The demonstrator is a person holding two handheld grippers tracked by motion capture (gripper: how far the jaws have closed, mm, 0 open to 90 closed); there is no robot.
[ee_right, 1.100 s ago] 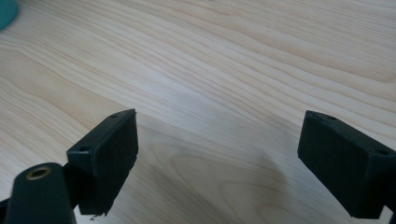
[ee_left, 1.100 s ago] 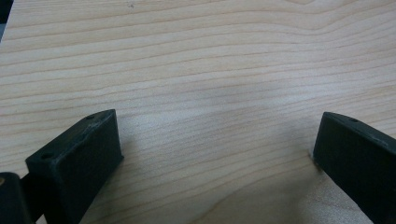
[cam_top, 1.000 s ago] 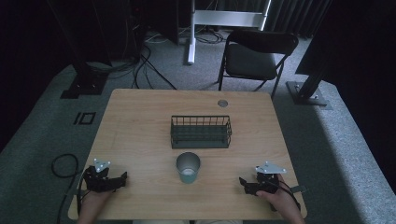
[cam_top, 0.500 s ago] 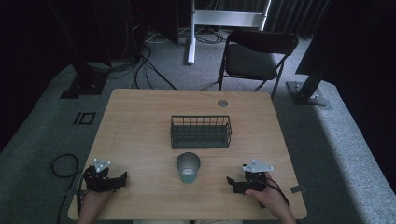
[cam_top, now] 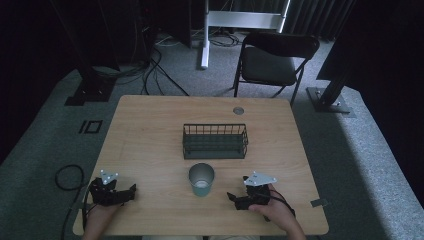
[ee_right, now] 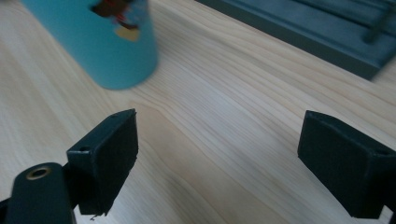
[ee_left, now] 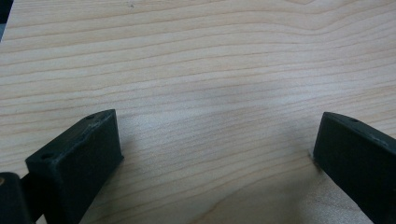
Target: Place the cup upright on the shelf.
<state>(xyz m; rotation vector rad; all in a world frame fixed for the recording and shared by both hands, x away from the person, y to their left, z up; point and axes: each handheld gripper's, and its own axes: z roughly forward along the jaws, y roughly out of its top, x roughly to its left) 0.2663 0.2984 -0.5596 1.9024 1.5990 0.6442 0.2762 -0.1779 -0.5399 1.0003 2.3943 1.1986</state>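
Note:
A teal cup (cam_top: 201, 179) stands upright on the wooden table (cam_top: 150, 140) near its front edge, in front of a dark wire basket (cam_top: 215, 141). My right gripper (cam_top: 234, 198) rests low on the table just right of the cup, open, jaws pointing left toward it. In the right gripper view the cup (ee_right: 100, 42) sits ahead at upper left, outside the wide-apart jaws, with the basket's base (ee_right: 317, 28) at upper right. My left gripper (cam_top: 131, 191) lies open at the front left corner, with bare wood between its jaws (ee_left: 215, 135).
A small round metal grommet (cam_top: 238, 110) is set into the table's far edge. A folding chair (cam_top: 272, 62) stands behind the table. Cables (cam_top: 67, 177) trail on the carpet at left. A small tag (cam_top: 318, 203) lies near the right front corner.
My right gripper has slid left along the front of the table, closing on the cup. The left gripper has stayed put.

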